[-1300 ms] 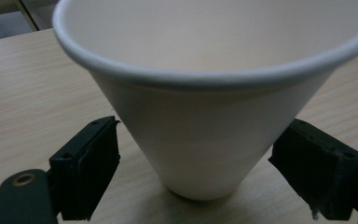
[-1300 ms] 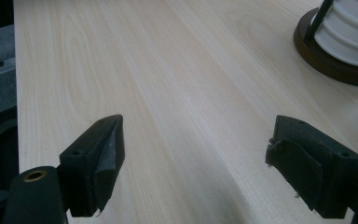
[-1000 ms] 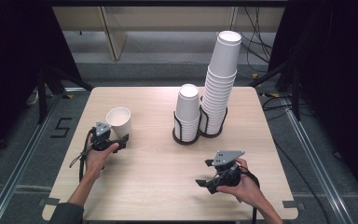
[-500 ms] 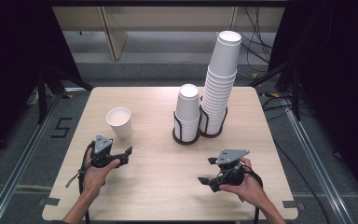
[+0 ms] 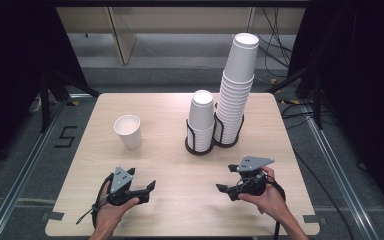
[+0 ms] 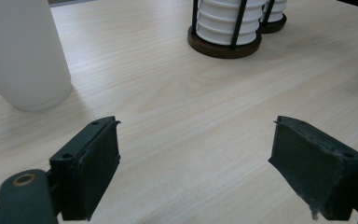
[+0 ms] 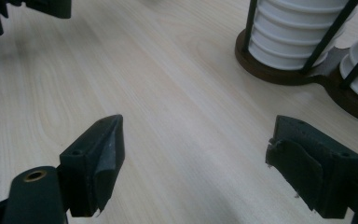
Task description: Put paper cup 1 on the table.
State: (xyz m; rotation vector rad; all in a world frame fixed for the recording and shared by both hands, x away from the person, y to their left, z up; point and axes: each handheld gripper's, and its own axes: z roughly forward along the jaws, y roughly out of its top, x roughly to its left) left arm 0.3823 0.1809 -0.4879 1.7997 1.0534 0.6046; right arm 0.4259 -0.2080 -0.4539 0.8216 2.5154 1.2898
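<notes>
A pale wooden bench (image 5: 180, 165) is shown from above. Behind its middle, a tall stack of white cups (image 5: 236, 85) and, touching its left side, a shorter stack (image 5: 201, 117) are held in a dark double wire holder (image 5: 200, 147). Well to the left of the holder, a single white cup (image 5: 128, 131) stands upright, mouth up. Nearer the front edge than the holder, the left gripper (image 5: 147, 189) and right gripper (image 5: 226, 179) are held apart, each with jaws spread and nothing between them; bare bench lies ahead of both.
</notes>
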